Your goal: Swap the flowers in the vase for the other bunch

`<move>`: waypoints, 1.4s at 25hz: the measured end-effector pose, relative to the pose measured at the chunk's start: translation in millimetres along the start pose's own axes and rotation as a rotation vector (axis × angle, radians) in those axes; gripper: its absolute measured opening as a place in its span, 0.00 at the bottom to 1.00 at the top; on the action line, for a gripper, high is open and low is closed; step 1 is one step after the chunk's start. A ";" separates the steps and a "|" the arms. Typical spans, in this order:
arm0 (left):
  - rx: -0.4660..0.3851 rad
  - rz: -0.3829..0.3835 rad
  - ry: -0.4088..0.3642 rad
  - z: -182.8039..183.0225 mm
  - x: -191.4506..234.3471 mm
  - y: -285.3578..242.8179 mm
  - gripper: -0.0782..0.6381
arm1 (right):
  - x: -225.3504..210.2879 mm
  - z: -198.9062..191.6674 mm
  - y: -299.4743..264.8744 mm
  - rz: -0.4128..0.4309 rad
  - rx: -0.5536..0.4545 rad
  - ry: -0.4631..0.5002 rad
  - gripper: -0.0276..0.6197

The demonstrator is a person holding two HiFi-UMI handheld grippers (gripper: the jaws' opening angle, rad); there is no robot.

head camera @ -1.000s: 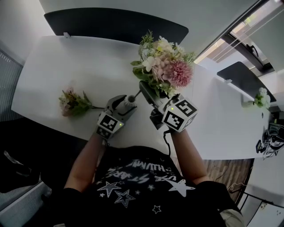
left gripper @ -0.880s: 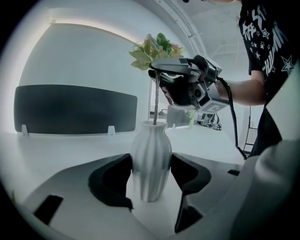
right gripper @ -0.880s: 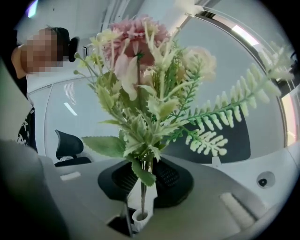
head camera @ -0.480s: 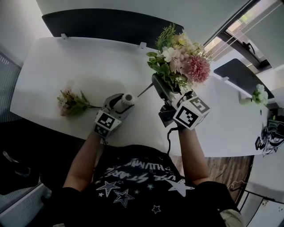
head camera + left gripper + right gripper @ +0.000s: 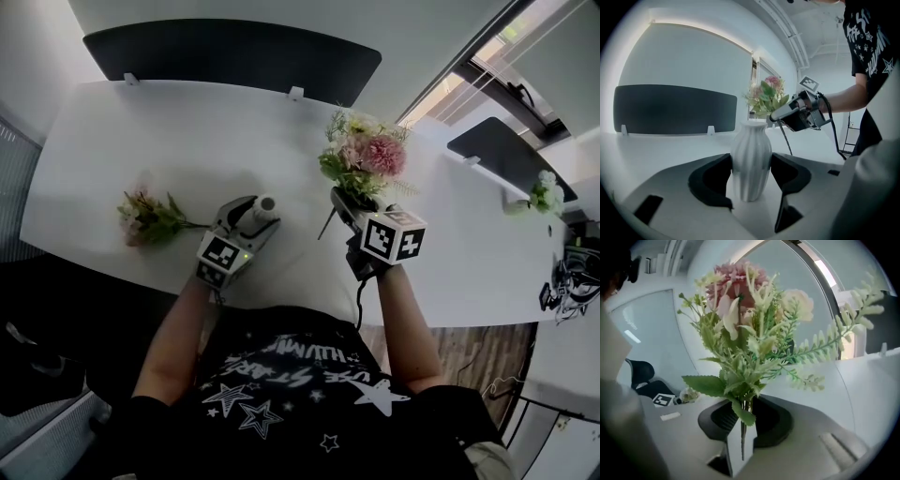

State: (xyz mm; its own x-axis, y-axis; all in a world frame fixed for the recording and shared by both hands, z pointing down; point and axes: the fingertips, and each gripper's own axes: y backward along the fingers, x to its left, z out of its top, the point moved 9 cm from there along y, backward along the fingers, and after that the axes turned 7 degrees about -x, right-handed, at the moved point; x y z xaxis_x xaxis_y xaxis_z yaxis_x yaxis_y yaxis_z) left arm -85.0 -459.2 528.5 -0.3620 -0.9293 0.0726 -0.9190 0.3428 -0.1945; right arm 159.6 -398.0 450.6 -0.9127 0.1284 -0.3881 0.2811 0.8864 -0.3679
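Fingers (image 5: 710, 183) of left gripper (image 5: 751, 186) clamp vase (image 5: 751, 157); those of right gripper (image 5: 743, 437) pinch bouquet (image 5: 750, 333) stems

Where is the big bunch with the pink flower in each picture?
Head view: the pink-flower bunch is just right of the middle, above the right gripper.
Left gripper view: the bunch looks small, in the middle, behind the white vase.
Right gripper view: the bunch fills the middle, with its stems clamped between the jaws.
Shared landmark: the right gripper, which holds the bunch in every view.
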 end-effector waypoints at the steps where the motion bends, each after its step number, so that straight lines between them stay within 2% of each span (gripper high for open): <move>1: 0.005 0.002 0.001 -0.5 0.1 0.0 0.49 | -5.7 -6.2 -0.1 -0.032 0.025 -0.015 0.15; 6: 0.007 0.007 -0.006 2.6 0.0 0.6 0.49 | -34.1 -27.2 4.2 -0.150 0.093 -0.149 0.15; 11: 0.022 0.010 -0.002 0.3 1.2 1.4 0.49 | -55.3 -45.9 6.4 -0.246 0.157 -0.210 0.15; 17: 0.004 0.009 0.007 2.7 -0.3 -0.6 0.49 | -71.3 -66.4 4.0 -0.305 0.179 -0.344 0.16; 23: 0.024 0.024 0.004 3.3 -1.3 0.4 0.49 | -72.7 -72.3 4.2 -0.318 0.173 -0.371 0.20; 27: 0.017 0.032 0.017 3.1 -2.0 -0.1 0.49 | -70.8 -76.8 5.8 -0.301 0.165 -0.375 0.29; 31: 0.022 0.055 0.048 5.4 -2.2 0.9 0.49 | -68.3 -81.4 11.8 -0.323 0.164 -0.365 0.38; 35: 0.033 0.079 0.035 9.0 -3.9 2.1 0.49 | -65.9 -82.1 20.3 -0.339 0.145 -0.344 0.42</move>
State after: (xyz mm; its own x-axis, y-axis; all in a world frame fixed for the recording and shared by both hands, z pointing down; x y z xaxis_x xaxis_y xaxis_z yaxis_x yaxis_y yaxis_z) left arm -84.1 -456.1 519.0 -0.4390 -0.8940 0.0901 -0.8820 0.4096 -0.2328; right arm 201.1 -351.9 538.1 -0.8161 -0.3317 -0.4733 0.0461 0.7790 -0.6253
